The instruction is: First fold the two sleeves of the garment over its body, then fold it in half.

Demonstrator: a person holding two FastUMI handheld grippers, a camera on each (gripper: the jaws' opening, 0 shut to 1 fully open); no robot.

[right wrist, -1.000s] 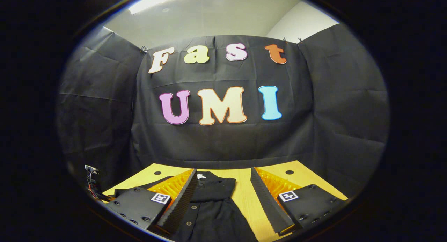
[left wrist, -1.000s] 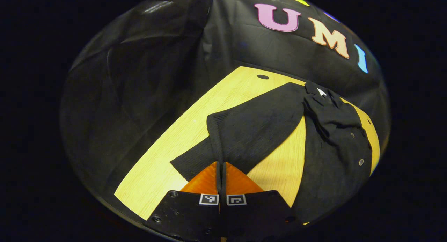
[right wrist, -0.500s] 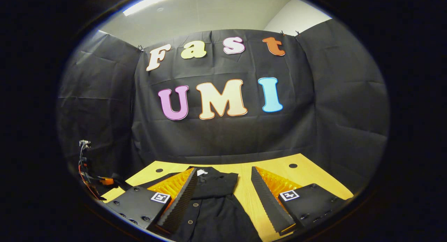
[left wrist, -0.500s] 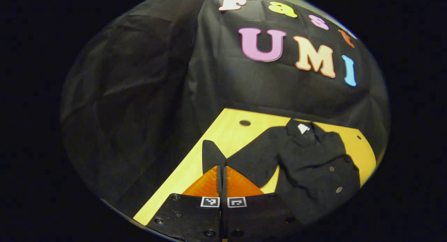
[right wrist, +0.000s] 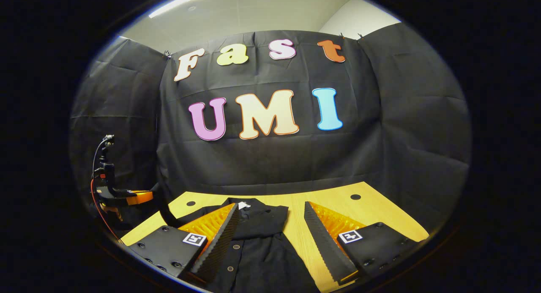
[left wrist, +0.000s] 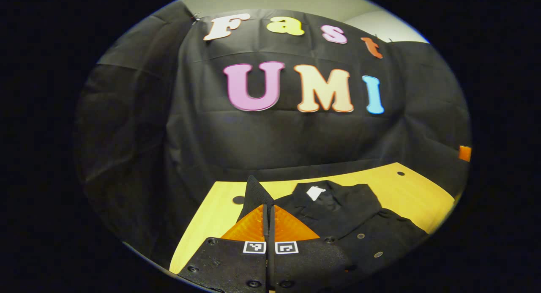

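Left gripper view: my left gripper [left wrist: 269,208] is clamping its jaws on the sleeve [left wrist: 255,191], with the garment [left wrist: 342,212] lying to its right on the surface [left wrist: 414,191]. Right gripper view: my right gripper [right wrist: 270,225] is holding its jaws apart above the garment's body.

We are looking at a recording booth set up inside an office-like room, not a home. Black cloth [right wrist: 270,166] hangs on three sides as a backdrop (clipped along its top edge), and above it we see a plain white ceiling [right wrist: 253,9] with a strip light [right wrist: 186,2]. A bare wooden table [right wrist: 380,212] with drilled holes stands before it.
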